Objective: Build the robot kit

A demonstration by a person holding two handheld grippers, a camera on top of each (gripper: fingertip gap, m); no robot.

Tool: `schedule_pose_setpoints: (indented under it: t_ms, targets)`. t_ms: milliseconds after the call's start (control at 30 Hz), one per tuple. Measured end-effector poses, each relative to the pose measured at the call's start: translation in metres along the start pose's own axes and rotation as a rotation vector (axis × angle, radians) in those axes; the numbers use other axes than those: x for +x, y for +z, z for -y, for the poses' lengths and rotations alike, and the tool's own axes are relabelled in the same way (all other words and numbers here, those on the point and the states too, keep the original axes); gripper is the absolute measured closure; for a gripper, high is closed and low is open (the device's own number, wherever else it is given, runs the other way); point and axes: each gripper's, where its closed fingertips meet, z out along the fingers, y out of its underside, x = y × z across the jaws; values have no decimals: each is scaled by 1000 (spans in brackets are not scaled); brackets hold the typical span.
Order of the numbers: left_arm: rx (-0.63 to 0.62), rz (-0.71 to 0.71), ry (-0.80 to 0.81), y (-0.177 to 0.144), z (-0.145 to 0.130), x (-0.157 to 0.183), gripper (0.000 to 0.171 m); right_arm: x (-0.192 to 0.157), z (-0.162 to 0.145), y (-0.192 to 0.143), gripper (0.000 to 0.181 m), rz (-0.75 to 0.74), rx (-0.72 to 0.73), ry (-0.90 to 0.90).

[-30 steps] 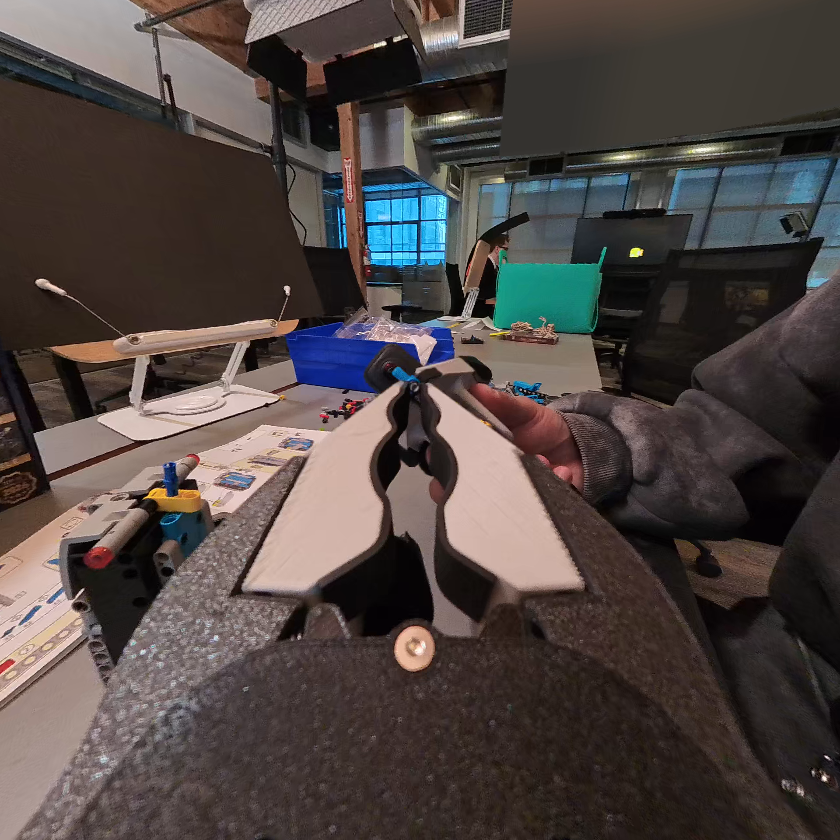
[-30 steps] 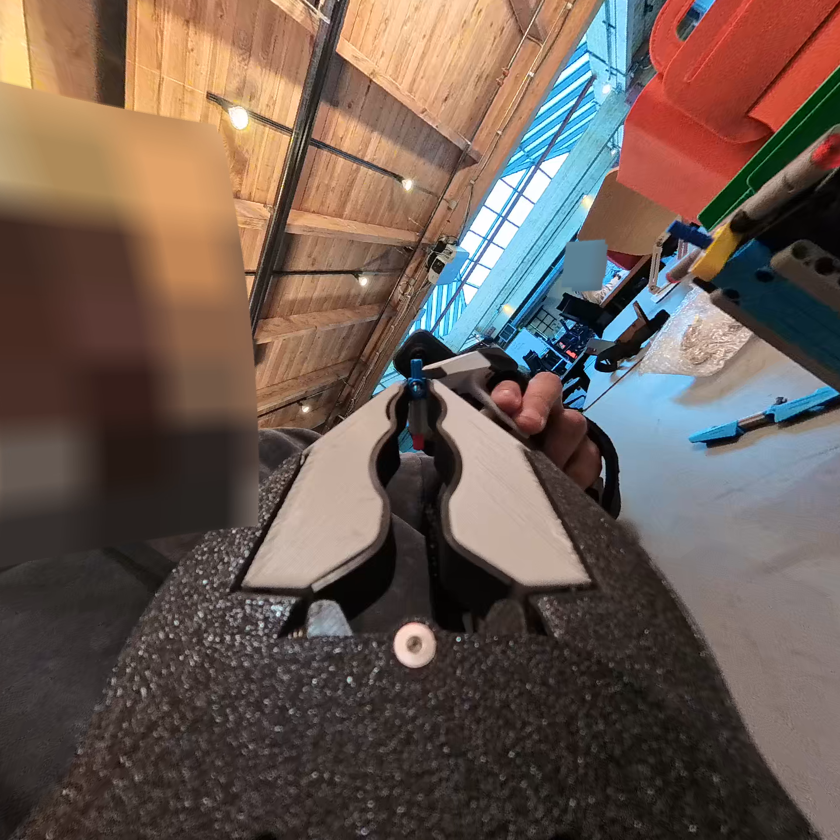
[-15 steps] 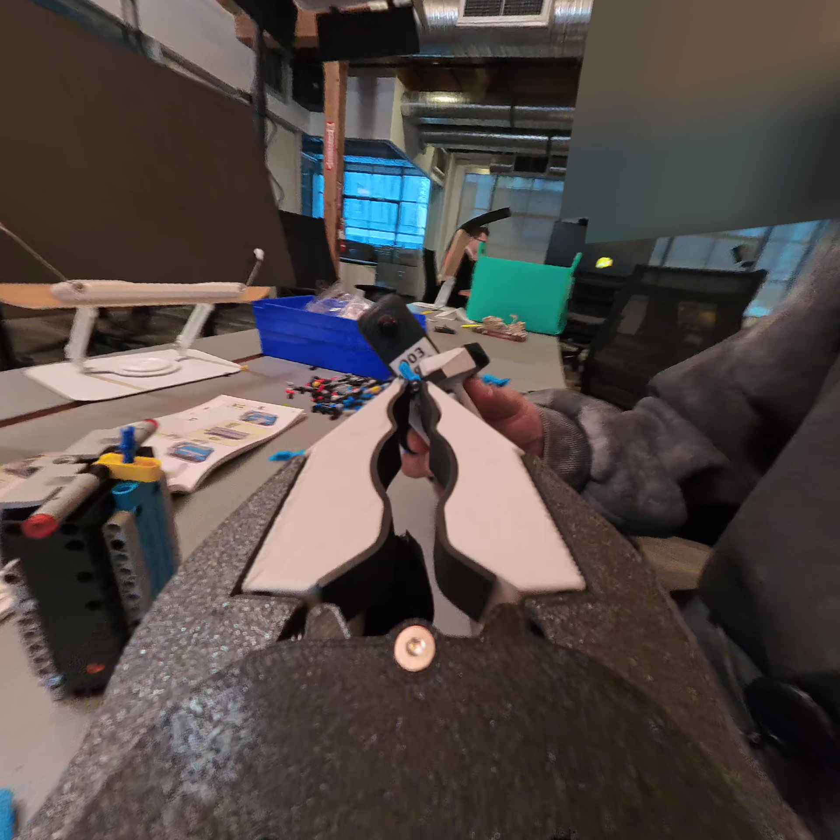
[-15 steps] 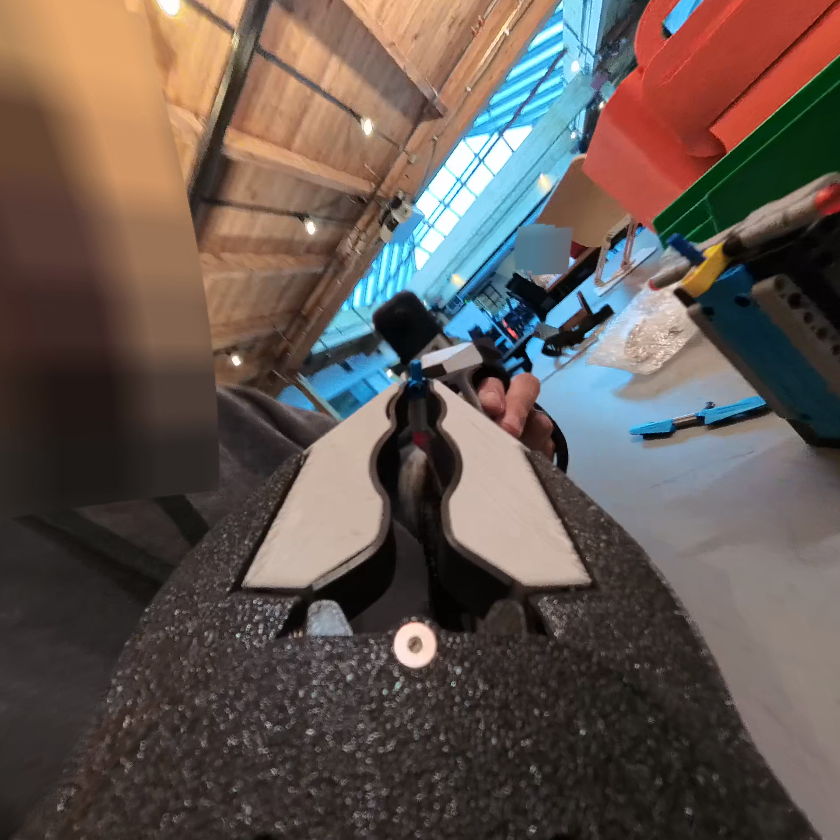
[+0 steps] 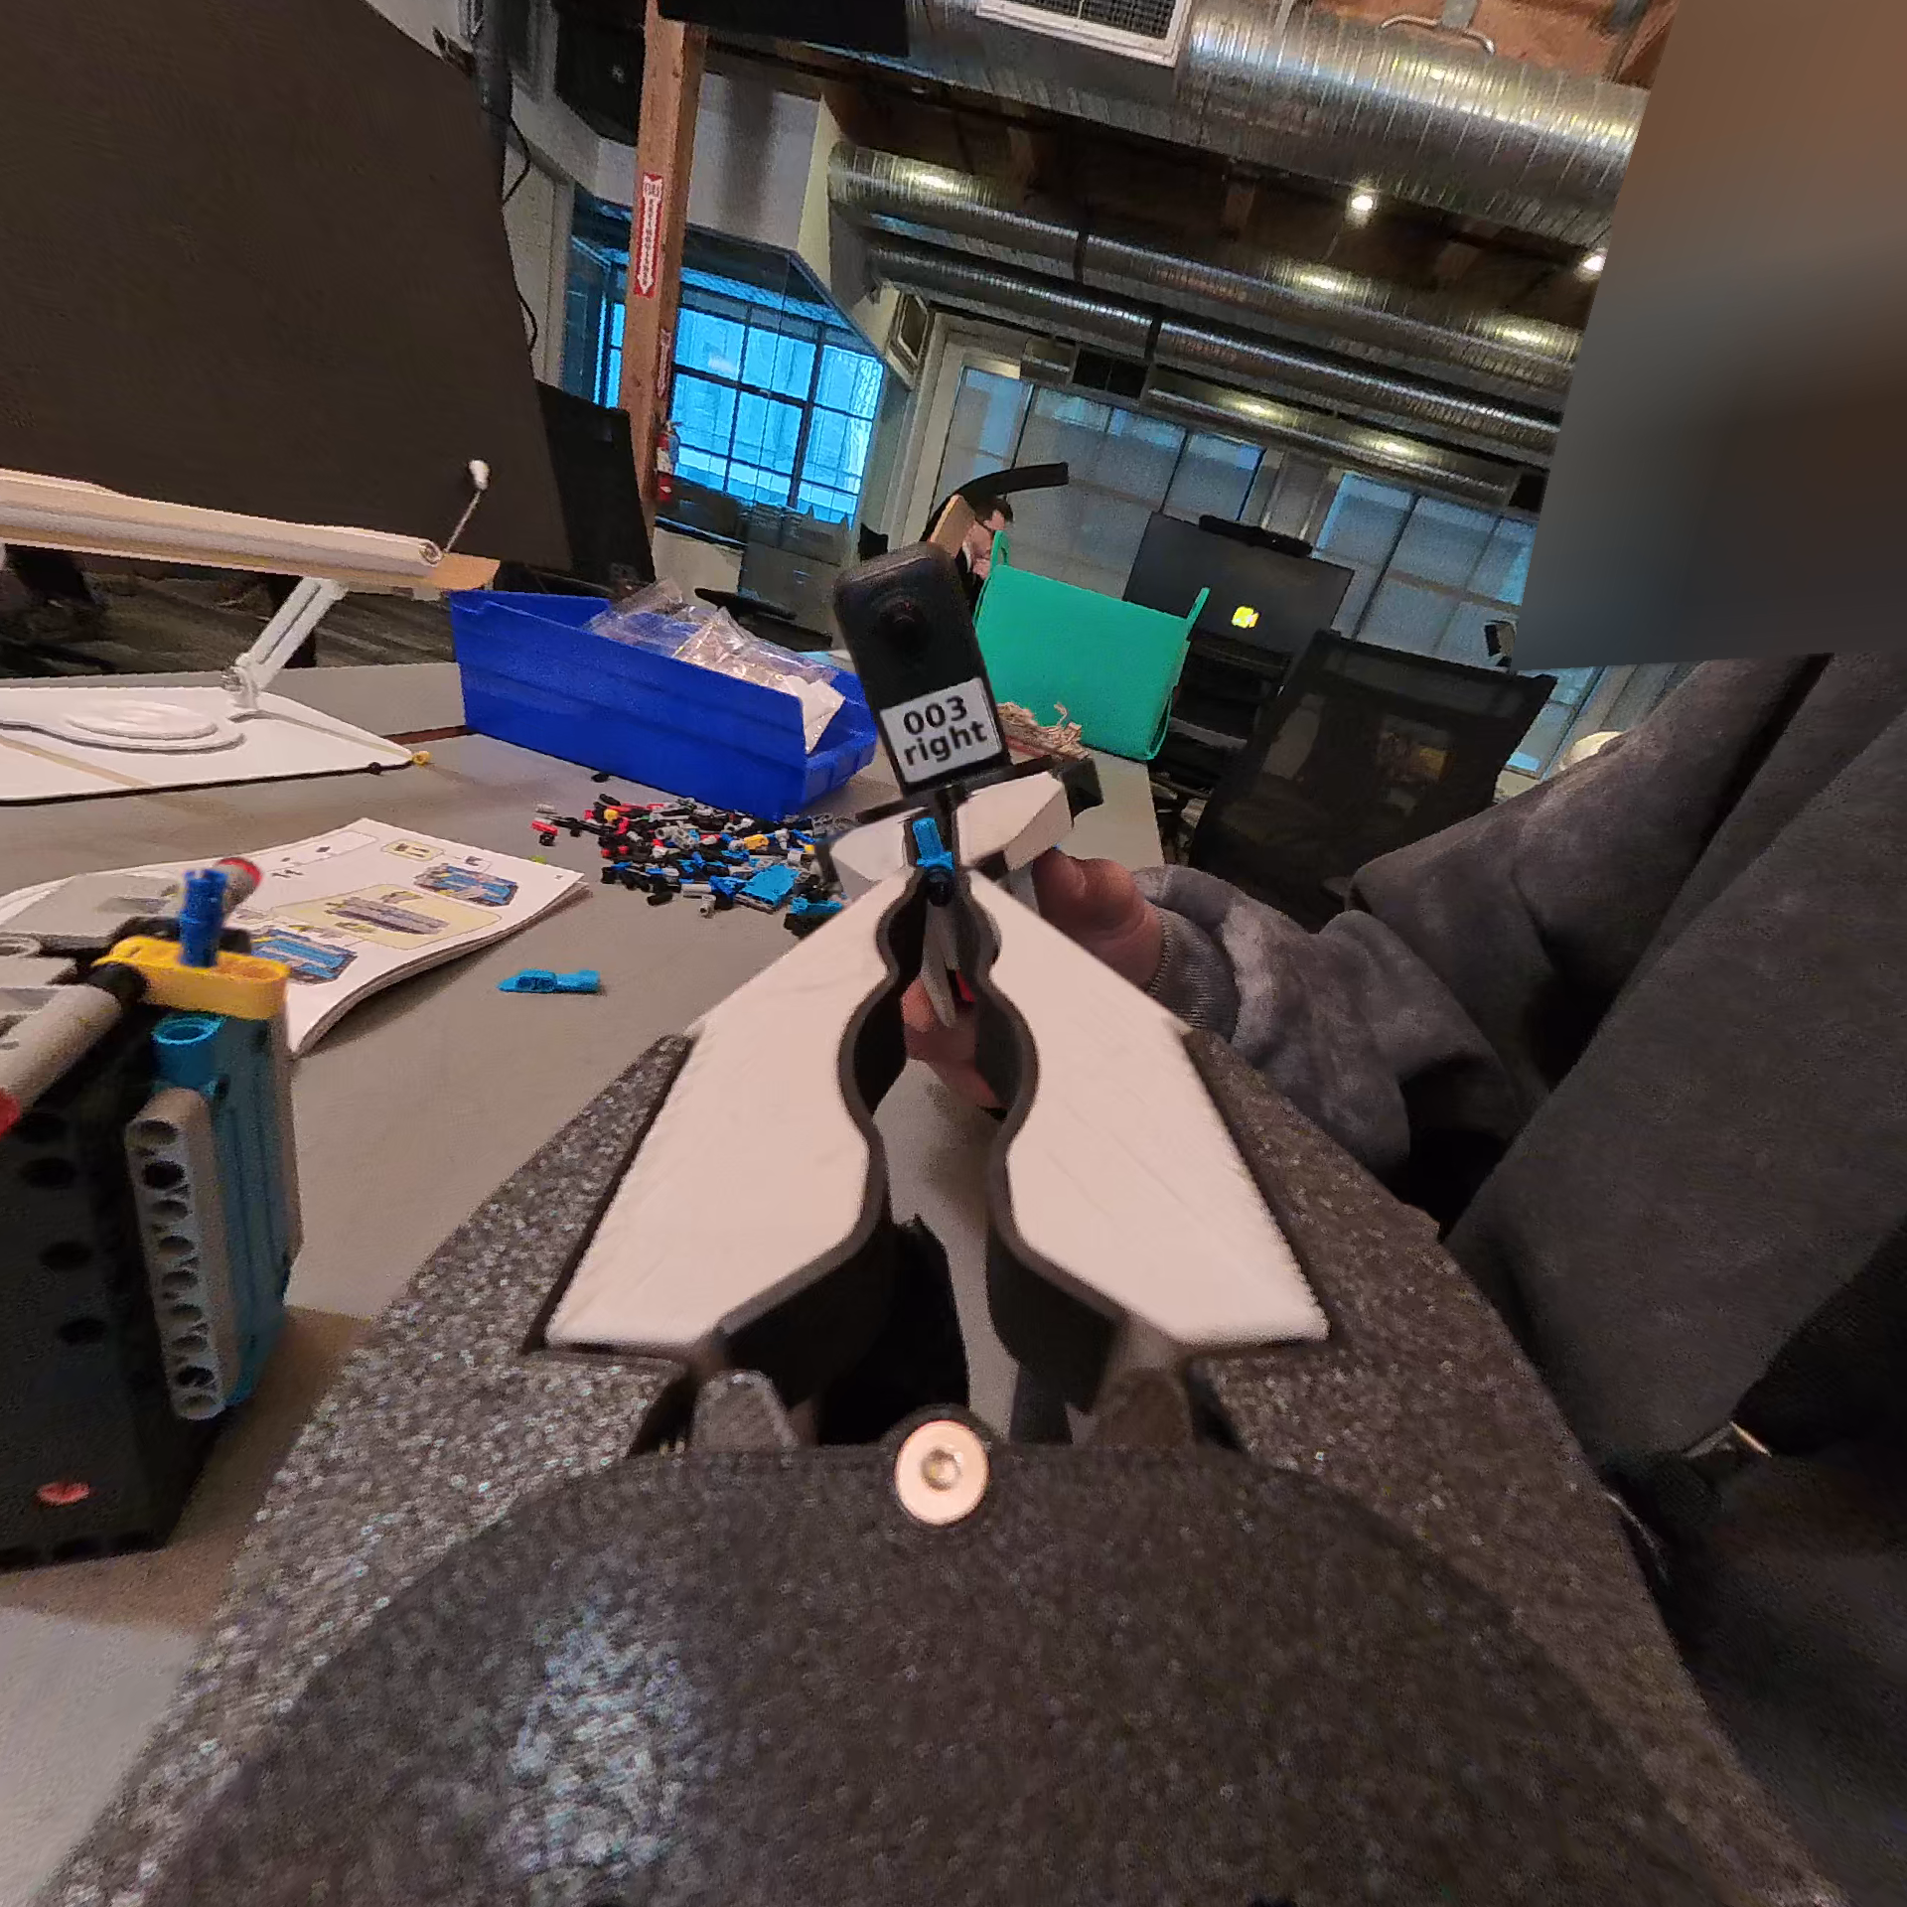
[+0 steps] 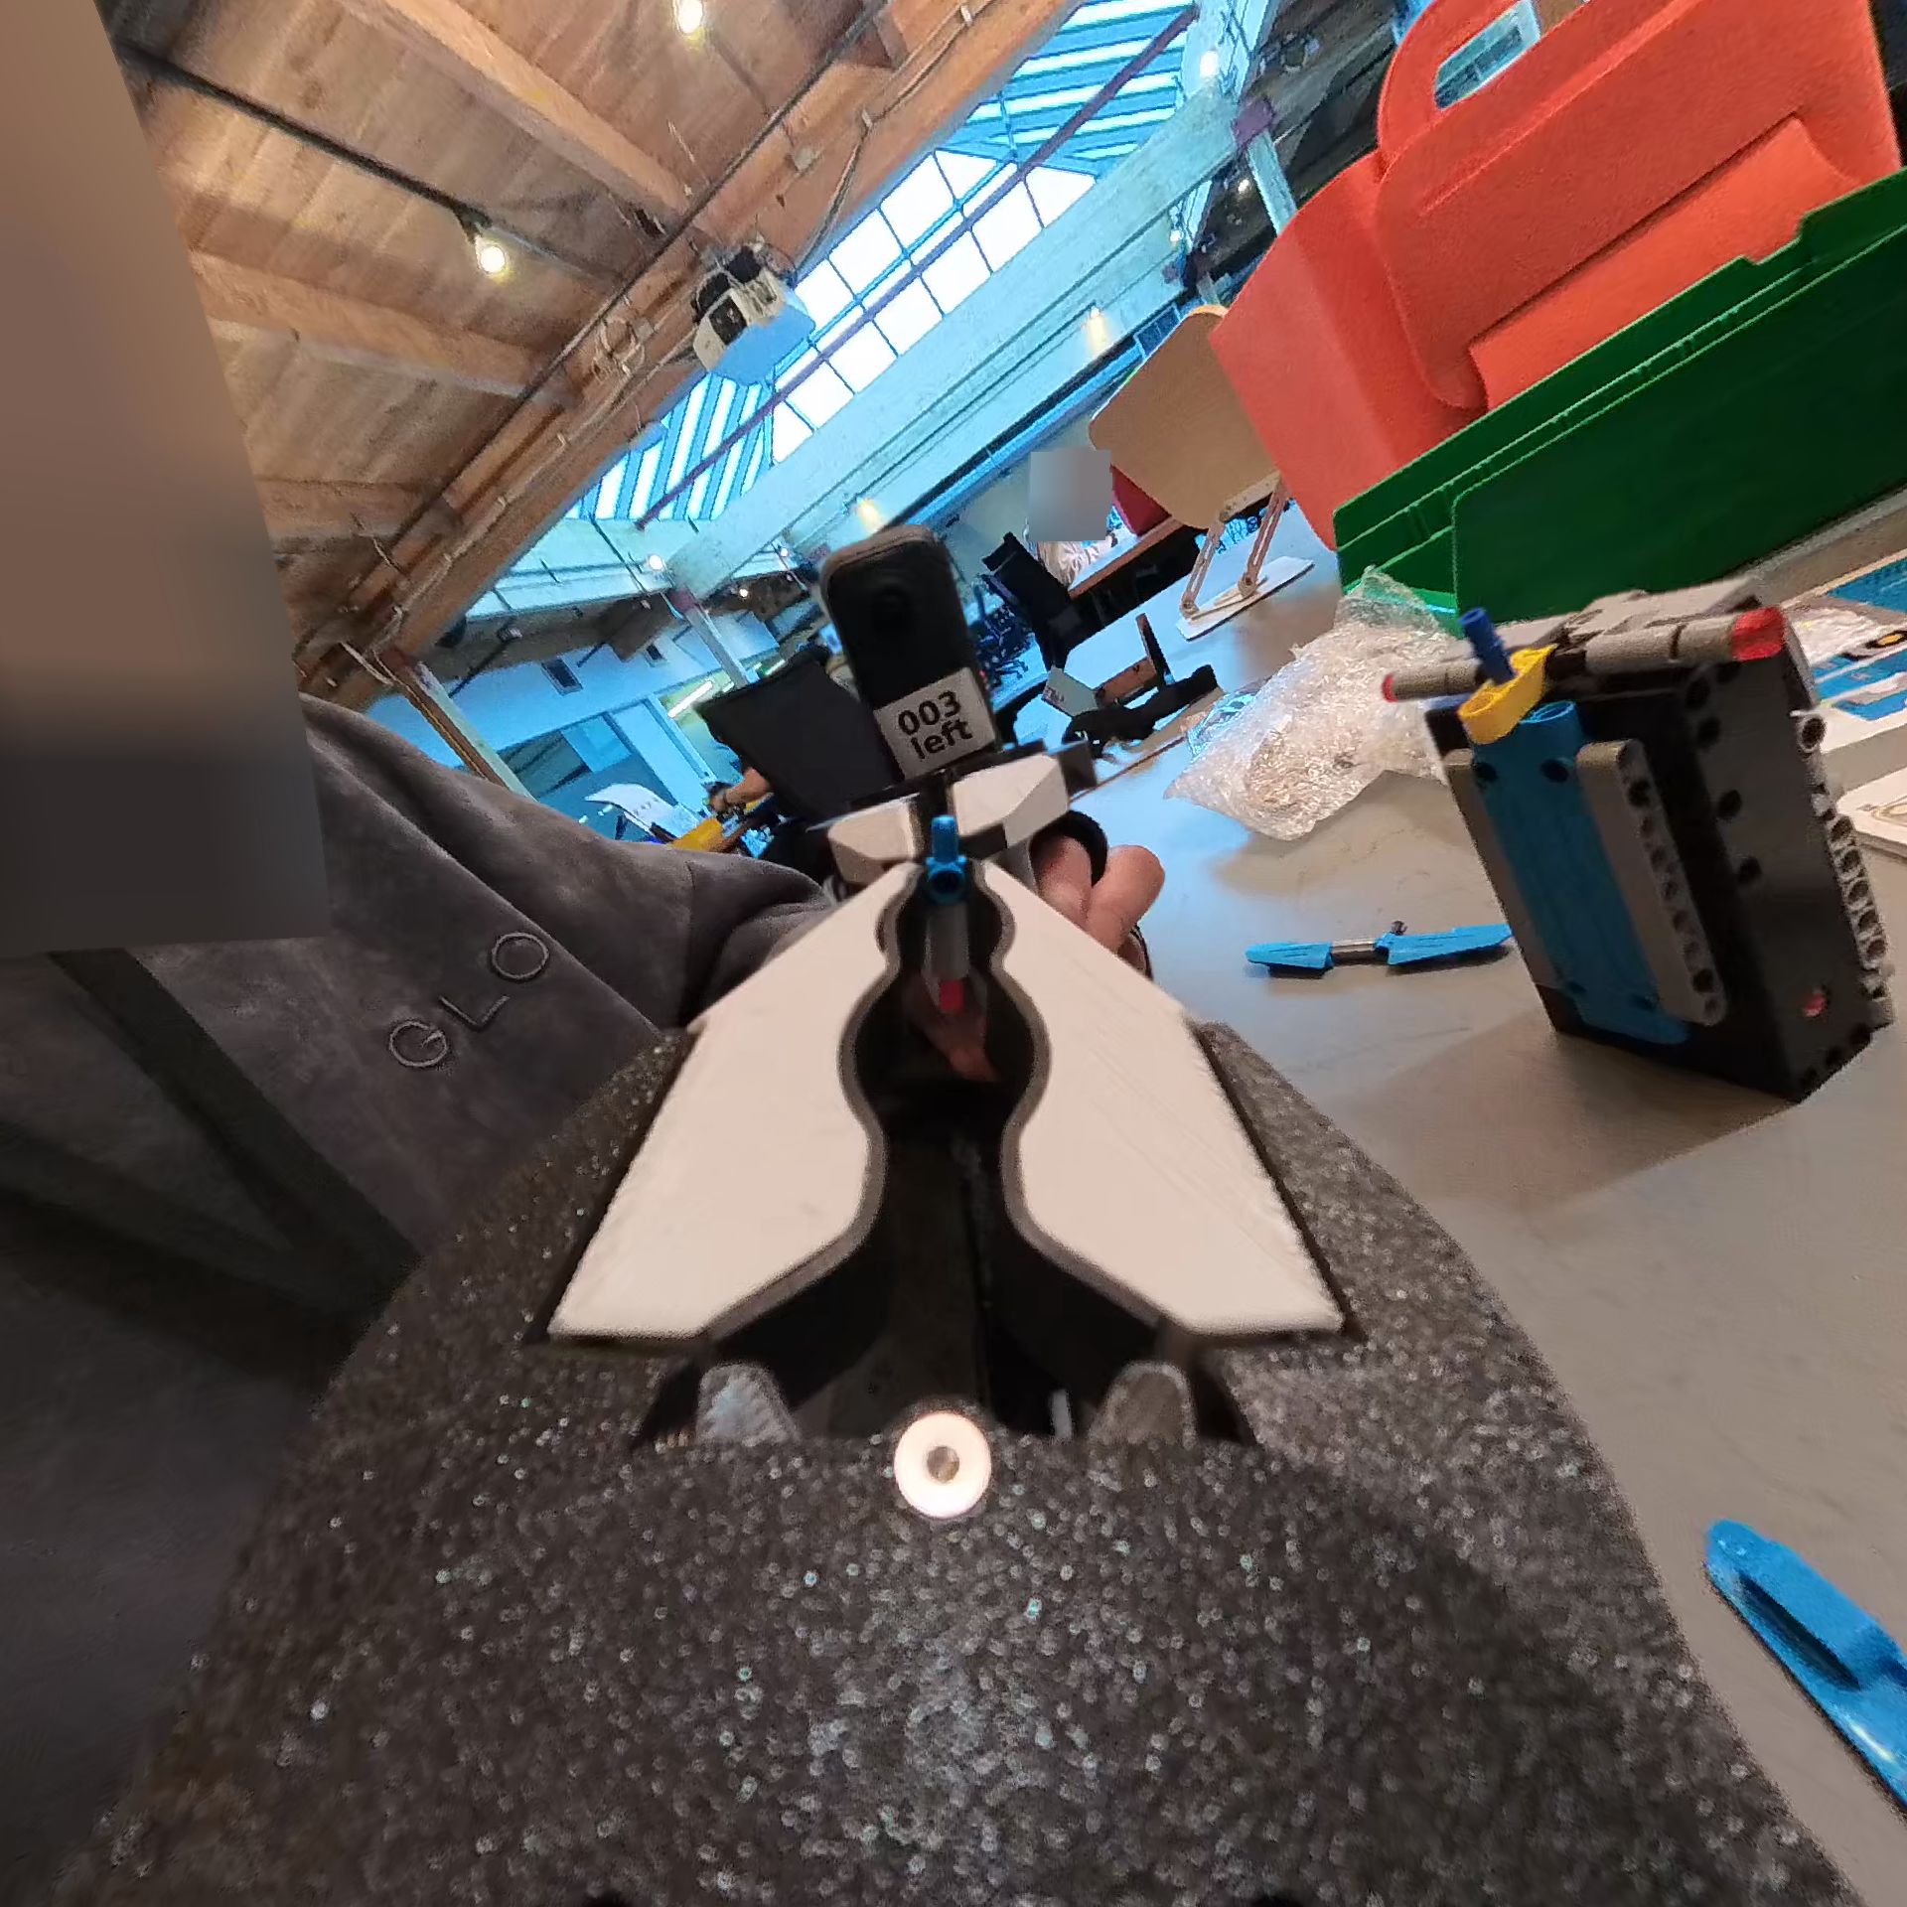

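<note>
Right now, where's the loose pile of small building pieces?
Left wrist view: pile of small pieces sits on the grey table, in front of the blue bin, right of the instruction booklet.

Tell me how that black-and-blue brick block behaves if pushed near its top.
The brick block stands tall on a narrow end on the table, so it probably tips. It looks stiff; the grey axle on top may pop loose.
</note>
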Motion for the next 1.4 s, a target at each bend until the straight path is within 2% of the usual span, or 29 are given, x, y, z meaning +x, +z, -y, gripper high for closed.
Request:
schedule_pose_setpoints:
  t_ms: [267, 633, 800, 933, 1000, 1100, 1400]
  targets:
    - [-75, -6, 13, 0, -13, -2, 168, 4, -10, -1, 174, -35, -55, -17]
    - [-64, -21, -3, 0, -12, 0, 168, 2, -11, -1, 174, -18, -54, -3]
    - [-108, -1, -5, 0, -21, -4, 169, 7, -17, -4, 174, -64, -107, -38]
    - [-98, -4, -52, 1, -20, -8, 169, 11, -16, -4, 174, -96, -97, -51]
    - [-69, -43, -125, 0, -15, -9, 169, 10, -11, -2, 174, -77, -64, -20]
    - [-35, -63, -208, -4, -10, -13, 169, 9, -11, -3, 165, -68, -76, -26]
    - [-74, -83, -147, -1, -16, -3, 169, 5, -13, -5, 174, -45, -91, -30]
